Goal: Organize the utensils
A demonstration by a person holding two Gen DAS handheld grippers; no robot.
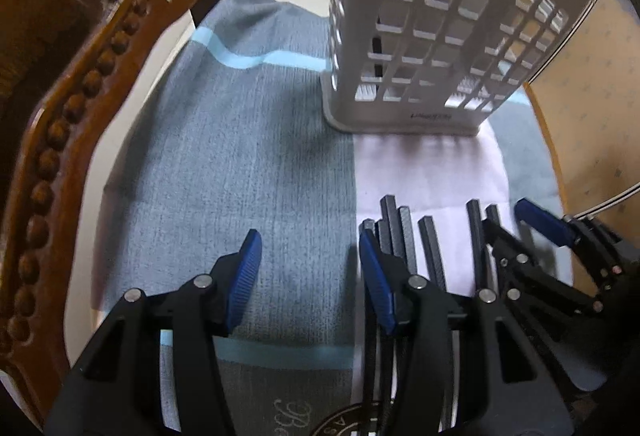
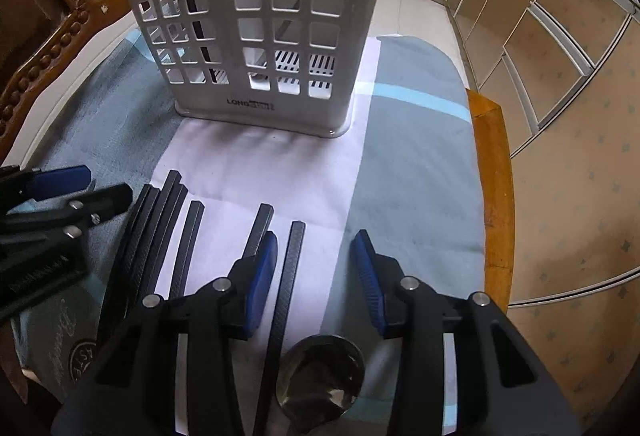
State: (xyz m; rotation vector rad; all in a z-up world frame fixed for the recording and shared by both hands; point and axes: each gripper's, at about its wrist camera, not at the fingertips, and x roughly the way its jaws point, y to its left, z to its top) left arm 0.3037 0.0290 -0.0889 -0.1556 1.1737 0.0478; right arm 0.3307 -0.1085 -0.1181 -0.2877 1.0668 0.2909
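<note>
— Spoon (image 2: 320,376) first: its steel bowl lies nearest the right camera, on the cloth (image 2: 412,171), low between the arms of the right gripper (image 2: 314,260).

— And that gripper?

— Wide open, nothing between its blue pads (image 2: 262,276). One black chopstick (image 2: 286,288) runs up through the gap beside the left pad, and another (image 2: 258,232) lies just behind that pad.

— The left one?

— Left gripper (image 1: 310,268) is also spread wide and holds nothing — it hangs over bare grey cloth, with its right pad (image 1: 374,276) beside the nearest sticks.

— Where are the rest of the utensils?

— More chopsticks (image 2: 160,228) lie side by side on the white strip (image 2: 260,163) of the cloth, a tight bunch at the left, others spaced apart toward the right.

— Farther out?

— White slotted caddy (image 2: 256,15) stands upright on the strip, well beyond the stick tips; dark stems show through its holes, but what they are is unclear. Carved wooden chair (image 1: 80,83) stands at the table's left edge, and cabinets (image 2: 560,47) line the right.
</note>
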